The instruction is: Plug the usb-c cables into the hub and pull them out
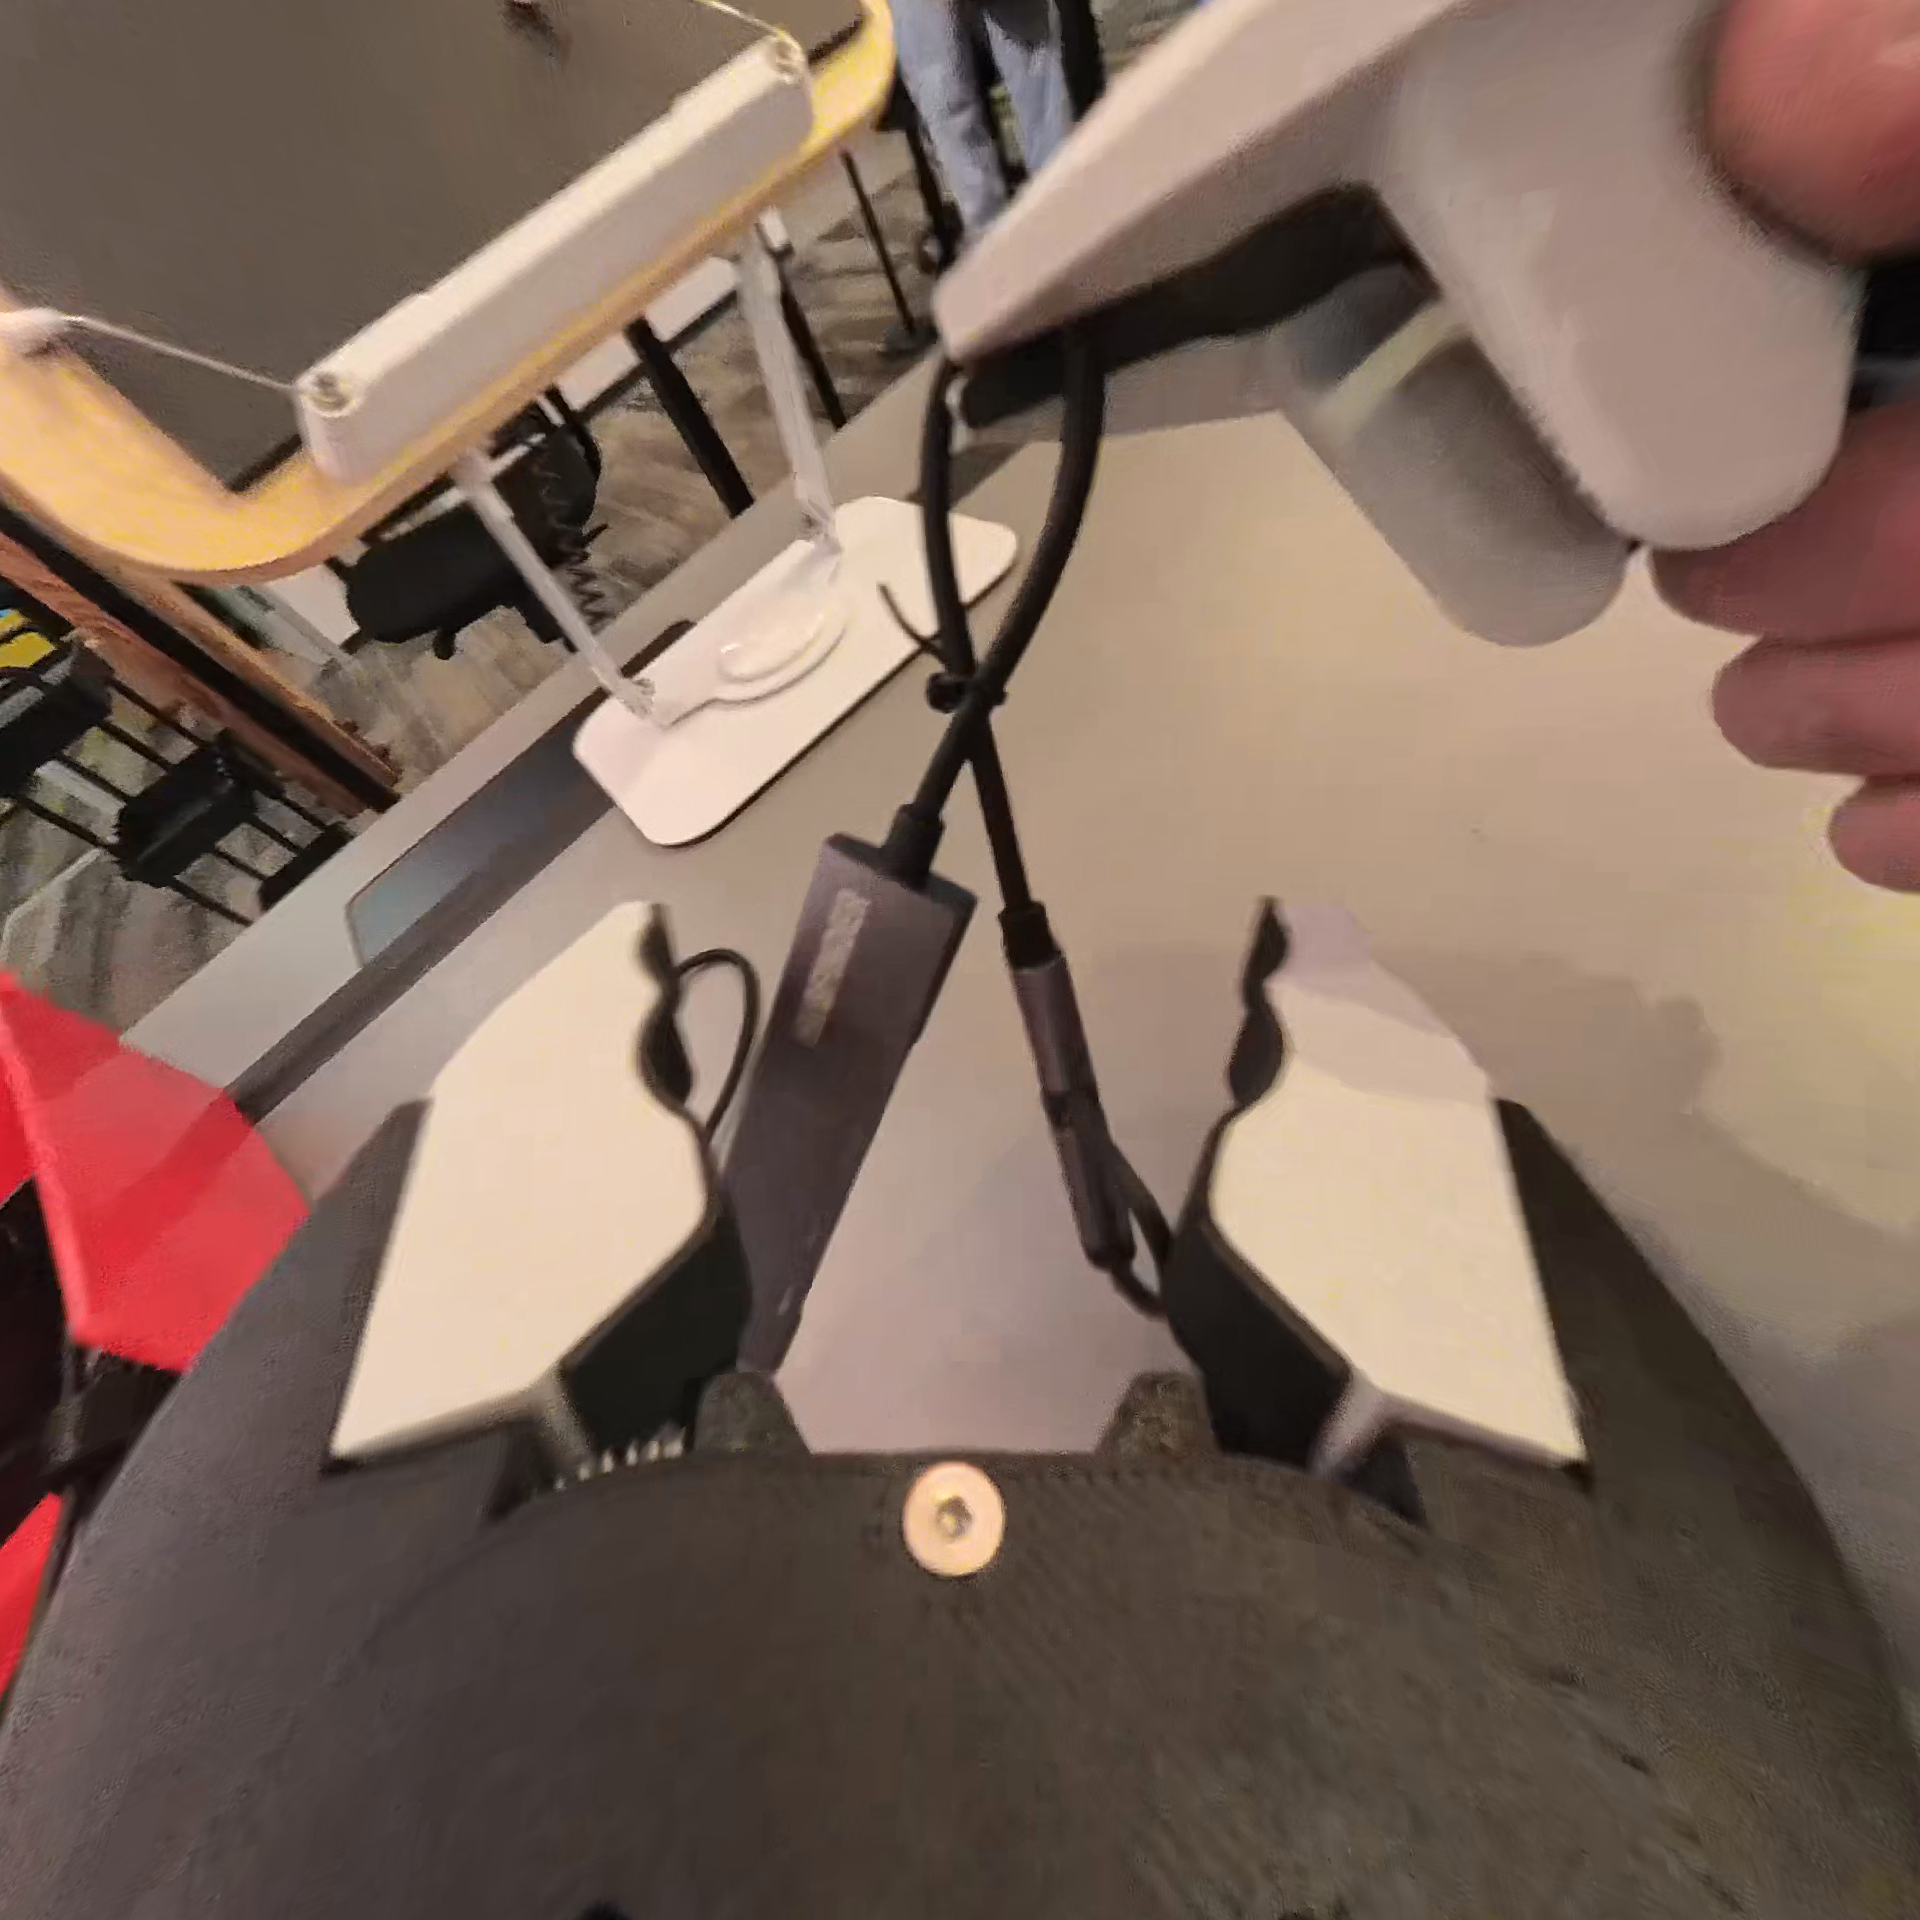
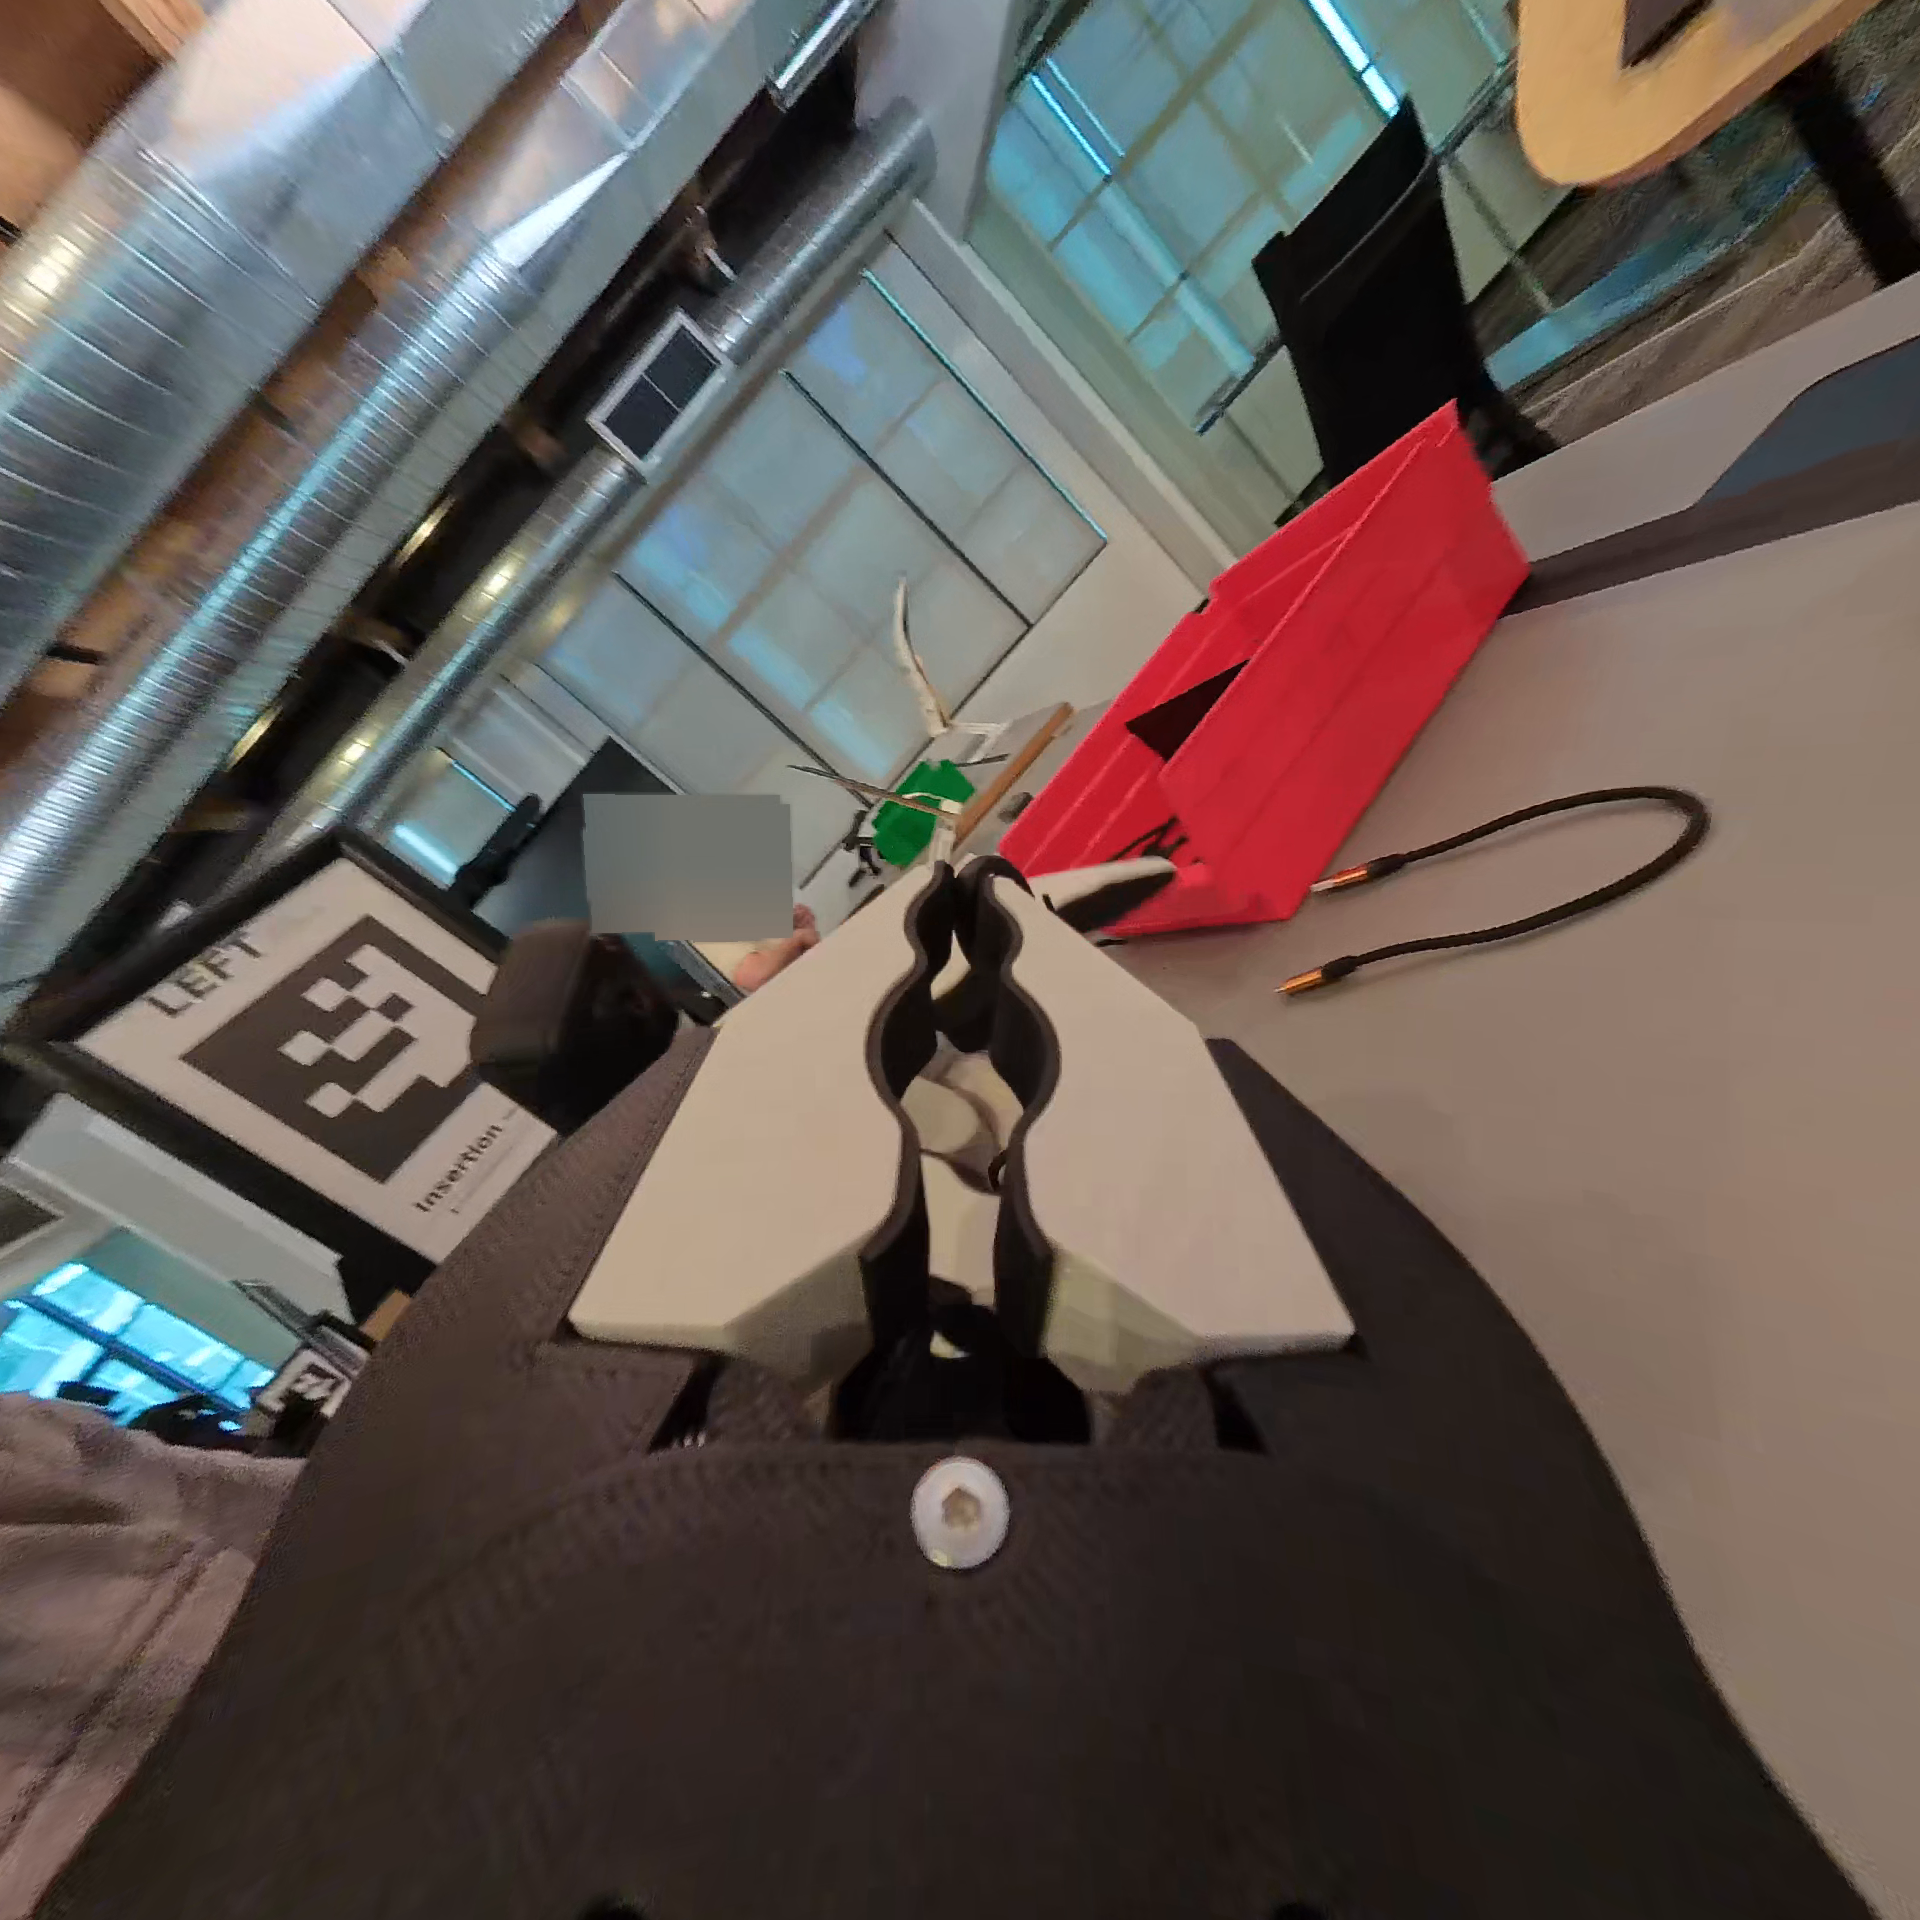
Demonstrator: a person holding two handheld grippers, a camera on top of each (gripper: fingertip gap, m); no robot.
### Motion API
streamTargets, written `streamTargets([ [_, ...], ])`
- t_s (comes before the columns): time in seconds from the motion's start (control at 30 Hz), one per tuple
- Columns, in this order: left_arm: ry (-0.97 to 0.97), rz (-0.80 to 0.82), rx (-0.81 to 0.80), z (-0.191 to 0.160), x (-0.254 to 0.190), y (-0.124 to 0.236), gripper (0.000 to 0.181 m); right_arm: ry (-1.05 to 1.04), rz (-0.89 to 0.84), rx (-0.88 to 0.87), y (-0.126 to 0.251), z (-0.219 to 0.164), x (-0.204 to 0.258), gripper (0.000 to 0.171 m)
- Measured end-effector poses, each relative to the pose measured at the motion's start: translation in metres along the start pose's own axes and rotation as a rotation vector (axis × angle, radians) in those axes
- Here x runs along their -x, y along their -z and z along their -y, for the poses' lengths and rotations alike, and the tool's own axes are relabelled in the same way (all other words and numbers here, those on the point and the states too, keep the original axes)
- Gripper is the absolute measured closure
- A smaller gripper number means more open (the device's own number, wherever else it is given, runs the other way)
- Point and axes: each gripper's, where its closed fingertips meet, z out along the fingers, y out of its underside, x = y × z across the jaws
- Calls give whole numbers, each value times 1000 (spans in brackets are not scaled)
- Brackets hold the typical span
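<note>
Judging from the grey table down to the plugs, the step in hand looks like seating a cable end into the hub. Across the table at ten o'clock stands a white lamp base. The left gripper is spread wide, nothing pinched, with the dark hub lying against its left finger. The right gripper, coming in from one o'clock in the left wrist view, is closed on the black cable loop. Its metal plug dangles just right of the hub; steadying the hub first would help alignment.
</note>
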Motion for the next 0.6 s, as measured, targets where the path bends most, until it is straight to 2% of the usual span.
streamTargets([
  [0.13,-44,-23,39,-4,-4,-1,135,-49,30,-1,6,-2,2,171],
  [0.27,-110,-21,103,-13,-6,-5,147,-21,9,18,13,-6,-9,170],
  [0.37,-104,-100,174,-20,-11,-6,147,146,-55,115,20,-11,-16,137],
  [0.47,-145,-181,262,-26,-11,-3,147,542,-205,226,38,-3,-22,123],
  [0.53,-147,-279,311,-26,-17,1,147,944,-305,346,48,1,-22,124],
  [0.6,-155,-337,362,-24,-17,4,147,1326,-335,464,50,-2,-14,126],
])
